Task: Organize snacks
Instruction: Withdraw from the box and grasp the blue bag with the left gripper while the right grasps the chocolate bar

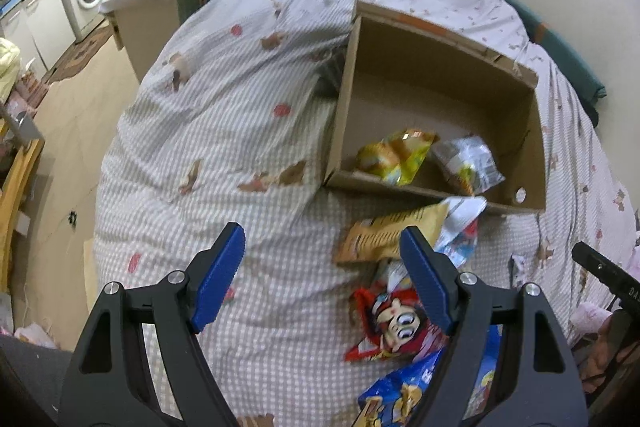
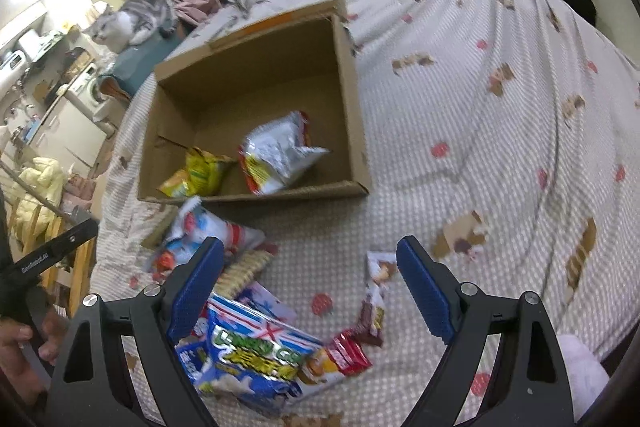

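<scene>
Both tongs (image 1: 322, 245) (image 2: 310, 259) hang open, tilted over snacks (image 2: 256, 343).

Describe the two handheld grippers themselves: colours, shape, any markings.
Both match. The left gripper and right gripper have matte black forked arms with triangular cutouts, silver round pivot bolts, and textured blue finger pads. White lettering marks the left gripper's black body in the right wrist view; I can't read it.

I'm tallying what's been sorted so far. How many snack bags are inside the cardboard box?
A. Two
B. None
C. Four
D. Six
A: the cardboard box holds just a yellow bag and a silver bag; the remaining snacks lie on the bedspread in front of it.
</scene>
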### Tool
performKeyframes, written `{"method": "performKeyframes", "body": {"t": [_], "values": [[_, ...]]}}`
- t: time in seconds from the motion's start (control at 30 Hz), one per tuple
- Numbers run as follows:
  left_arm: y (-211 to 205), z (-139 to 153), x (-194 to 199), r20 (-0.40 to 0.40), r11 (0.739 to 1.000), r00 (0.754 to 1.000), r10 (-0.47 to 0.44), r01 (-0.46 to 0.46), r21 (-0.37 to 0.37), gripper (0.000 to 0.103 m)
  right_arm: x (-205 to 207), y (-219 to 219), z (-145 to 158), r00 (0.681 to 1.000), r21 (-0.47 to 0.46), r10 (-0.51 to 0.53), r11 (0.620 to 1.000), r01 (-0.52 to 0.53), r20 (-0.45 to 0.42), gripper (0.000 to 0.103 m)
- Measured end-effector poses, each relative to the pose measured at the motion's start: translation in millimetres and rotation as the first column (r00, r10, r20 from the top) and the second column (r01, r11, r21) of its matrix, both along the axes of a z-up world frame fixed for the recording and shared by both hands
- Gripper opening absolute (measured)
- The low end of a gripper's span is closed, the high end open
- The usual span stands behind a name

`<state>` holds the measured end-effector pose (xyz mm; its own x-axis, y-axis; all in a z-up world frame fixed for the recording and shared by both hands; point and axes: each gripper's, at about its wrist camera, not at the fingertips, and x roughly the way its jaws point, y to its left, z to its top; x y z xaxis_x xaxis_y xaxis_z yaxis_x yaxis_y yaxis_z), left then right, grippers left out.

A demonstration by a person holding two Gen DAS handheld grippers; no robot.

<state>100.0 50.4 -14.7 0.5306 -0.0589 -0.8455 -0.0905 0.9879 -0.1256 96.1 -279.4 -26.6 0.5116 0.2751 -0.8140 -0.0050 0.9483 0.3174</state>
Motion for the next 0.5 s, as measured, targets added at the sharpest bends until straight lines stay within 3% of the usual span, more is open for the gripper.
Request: {"method": "performKeyframes", "body": {"t": [0.17,0.33,0.47,0.5], "values": [[5.1,-15.6,-4.2,-0.077,0.999,0.997,0.022,-0.024,-0.024,0.077,-0.5,-19.9,-22.1,0.990,-0.012,-0.080,0.997,0.079,-0.114,0.090],[12.4,-27.3,-5.2,-0.124,0.998,0.991,0.058,-0.061,-0.026,0.077,2.4,-39.0,-45.4,0.965,0.081,-0.137,0.984,0.159,-0.226,0.090],[17.8,-39.1,-2.7,-0.174,0.994,0.981,0.083,-0.094,-0.051,0.077,9.2,-30.6,-62.3,0.950,0.035,-0.122,0.990,0.137,-0.287,0.088],[18.0,-42.0,-2.2,-0.182,0.994,0.980,0.083,-0.094,-0.051,0.077,11.4,-26.9,-66.2,0.949,0.030,-0.112,0.992,0.127,-0.296,0.081]]}}
